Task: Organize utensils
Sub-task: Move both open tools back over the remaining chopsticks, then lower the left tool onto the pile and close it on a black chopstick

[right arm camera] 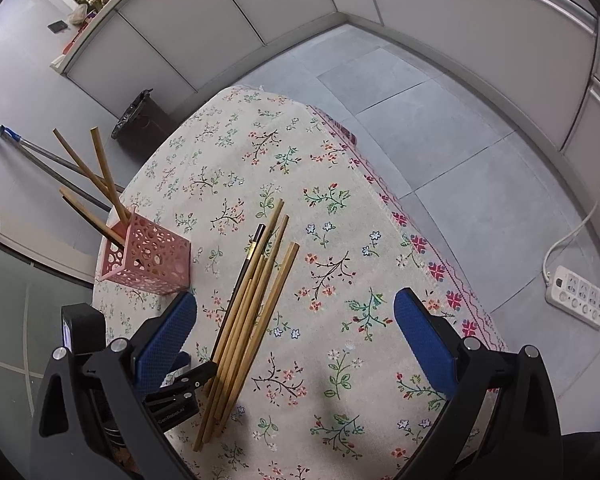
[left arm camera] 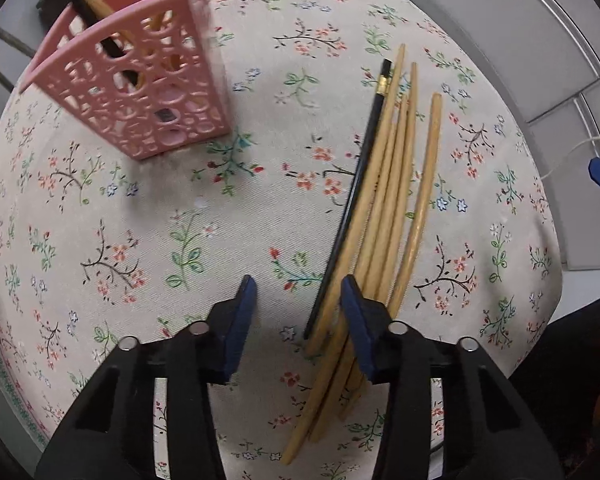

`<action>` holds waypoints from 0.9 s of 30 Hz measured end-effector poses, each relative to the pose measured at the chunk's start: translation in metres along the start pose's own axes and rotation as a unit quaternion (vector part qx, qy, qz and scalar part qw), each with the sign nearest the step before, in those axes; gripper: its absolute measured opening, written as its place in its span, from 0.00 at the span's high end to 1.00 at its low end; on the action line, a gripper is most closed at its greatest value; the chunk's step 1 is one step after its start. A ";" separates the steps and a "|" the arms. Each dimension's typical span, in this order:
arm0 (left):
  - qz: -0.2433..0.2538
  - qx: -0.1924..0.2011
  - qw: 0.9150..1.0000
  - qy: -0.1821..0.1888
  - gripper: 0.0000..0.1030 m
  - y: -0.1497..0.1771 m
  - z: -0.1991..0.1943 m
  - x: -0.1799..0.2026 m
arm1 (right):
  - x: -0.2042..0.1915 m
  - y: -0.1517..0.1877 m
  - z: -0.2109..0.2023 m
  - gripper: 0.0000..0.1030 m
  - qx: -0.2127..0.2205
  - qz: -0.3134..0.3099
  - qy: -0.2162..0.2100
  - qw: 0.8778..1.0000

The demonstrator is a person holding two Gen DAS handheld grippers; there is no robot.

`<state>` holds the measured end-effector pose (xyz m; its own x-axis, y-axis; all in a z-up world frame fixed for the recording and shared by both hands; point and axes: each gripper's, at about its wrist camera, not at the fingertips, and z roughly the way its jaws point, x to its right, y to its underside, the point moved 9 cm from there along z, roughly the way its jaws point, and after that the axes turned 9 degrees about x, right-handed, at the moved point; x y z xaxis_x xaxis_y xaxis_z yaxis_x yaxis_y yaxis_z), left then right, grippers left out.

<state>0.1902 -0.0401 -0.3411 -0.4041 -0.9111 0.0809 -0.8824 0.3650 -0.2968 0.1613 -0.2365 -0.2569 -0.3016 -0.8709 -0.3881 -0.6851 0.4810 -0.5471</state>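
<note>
The left tongs [left arm camera: 298,292] hang straight down over the floral counter [left arm camera: 180,220], jaws part-way apart and gripping nothing; one black chopstick [left arm camera: 350,208] runs between them, the bamboo chopsticks [left arm camera: 384,200] under the right-hand pad; the right wrist view alone shows the right tongs [right arm camera: 296,312] spread wide and empty, the pink holder [right arm camera: 148,260] with its upright sticks, and a power strip [right arm camera: 580,296] on the floor.

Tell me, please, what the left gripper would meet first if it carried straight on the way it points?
Probably the black chopstick beside the bamboo ones, or the floral tablecloth next to it; depth is unclear.
</note>
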 end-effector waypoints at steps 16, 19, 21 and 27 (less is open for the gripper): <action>-0.017 0.018 1.000 0.011 0.64 -0.015 -0.012 -0.017 | 0.001 0.001 0.006 0.07 -0.011 0.011 -0.003 1.000; -0.007 0.004 1.000 0.006 0.64 -0.011 0.000 -0.016 | 0.000 0.001 0.007 0.07 -0.013 0.010 -0.002 1.000; -0.003 0.009 1.000 0.005 0.71 -0.014 0.000 -0.015 | 0.001 0.001 0.008 0.07 -0.012 0.011 0.000 1.000; 0.013 0.009 1.000 0.006 0.83 -0.019 0.006 -0.003 | 0.006 0.002 0.012 0.07 -0.018 0.023 0.004 1.000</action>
<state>0.2098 -0.0456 -0.3412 -0.4307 -0.8986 0.0840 -0.8667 0.3859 -0.3161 0.1664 -0.2397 -0.2689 -0.3384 -0.8485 -0.4069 -0.6939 0.5171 -0.5011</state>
